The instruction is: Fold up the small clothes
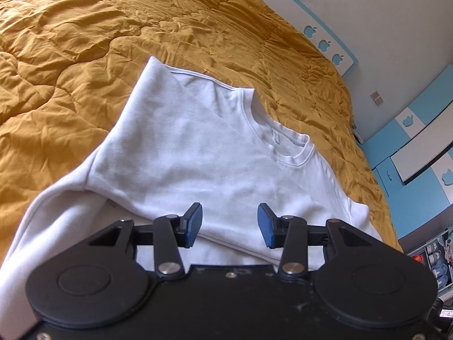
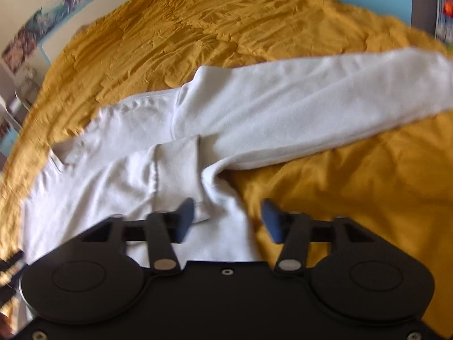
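Although the white sweatshirt [image 1: 198, 153] already has one side turned in over its chest, it lies only partly folded on the mustard-yellow quilt [image 1: 70, 42] of the bed, with the round collar [image 1: 294, 153] toward the far right in the left wrist view. In the right wrist view a long sleeve [image 2: 311, 107] stretches out flat to the right across the quilt, and a cuff [image 2: 175, 170] lies doubled back near the middle of the garment.

The left tool [image 1: 230, 223] hangs released just above the near edge of the folded body, its blue pads standing apart with nothing pinched between them. The right tool [image 2: 228, 218] is released too, its jaws spread wide over the near hem of the cloth; fabric lies under and between the pads, but they do not press on it.

The garment looks like a thick, fleecy knit: soft, limp and fairly light, so it will sag and drape from any single hold and will not keep a crease by itself. It should not slip much, since the nap grips both the pads and the rumpled quilt, though that same quilt may drag the lower layer along. Best holds seem to be the firmer parts: the sleeve's cuff end, the shoulder seam and the ribbed hem, taking all layers at an edge rather than pinching the loose middle
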The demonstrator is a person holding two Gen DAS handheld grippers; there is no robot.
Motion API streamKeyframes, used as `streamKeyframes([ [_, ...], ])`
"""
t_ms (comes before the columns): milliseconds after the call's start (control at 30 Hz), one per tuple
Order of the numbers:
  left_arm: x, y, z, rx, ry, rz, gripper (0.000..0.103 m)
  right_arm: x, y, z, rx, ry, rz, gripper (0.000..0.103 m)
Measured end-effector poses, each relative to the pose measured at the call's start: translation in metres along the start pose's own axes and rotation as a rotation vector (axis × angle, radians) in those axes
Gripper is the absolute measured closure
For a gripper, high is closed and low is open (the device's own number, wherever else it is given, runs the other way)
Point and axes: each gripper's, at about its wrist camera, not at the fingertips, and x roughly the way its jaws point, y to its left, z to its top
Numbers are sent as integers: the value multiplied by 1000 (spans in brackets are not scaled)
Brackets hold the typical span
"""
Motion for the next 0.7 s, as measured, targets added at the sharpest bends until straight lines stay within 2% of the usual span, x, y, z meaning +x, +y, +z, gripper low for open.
streamKeyframes([
  [33,0,-9,-1,17,1,-9,59,-8,2,4,-110,-14,-86,6],
  [67,0,-17,-2,31,2,-22,59,-18,0,6,-207,-60,-153,6],
  [100,1,-25,-3,41,3,-39,59,-26,-4,7,-275,-105,-194,6],
  [167,3,-41,-7,53,12,-72,59,-44,-28,11,-386,-175,-186,5],
  [233,6,-57,-13,64,24,-99,59,-53,-60,16,-370,-147,-167,6],
  [267,9,-65,-17,72,33,-115,59,-59,-85,21,-306,-138,-154,7],
  [300,12,-74,-21,79,45,-129,59,-64,-108,23,-239,-148,-132,17],
  [333,15,-83,-26,90,58,-141,59,-68,-128,26,-175,-155,-119,35],
  [433,27,-107,-41,122,98,-171,58,-74,-196,28,52,-189,-137,64],
  [500,36,-124,-52,136,130,-191,58,-70,-233,29,162,-234,-134,69],
  [600,48,-143,-66,151,164,-202,58,-59,-287,26,422,-280,-24,69],
  [700,58,-155,-75,167,188,-204,58,-43,-321,21,644,-322,44,68],
])
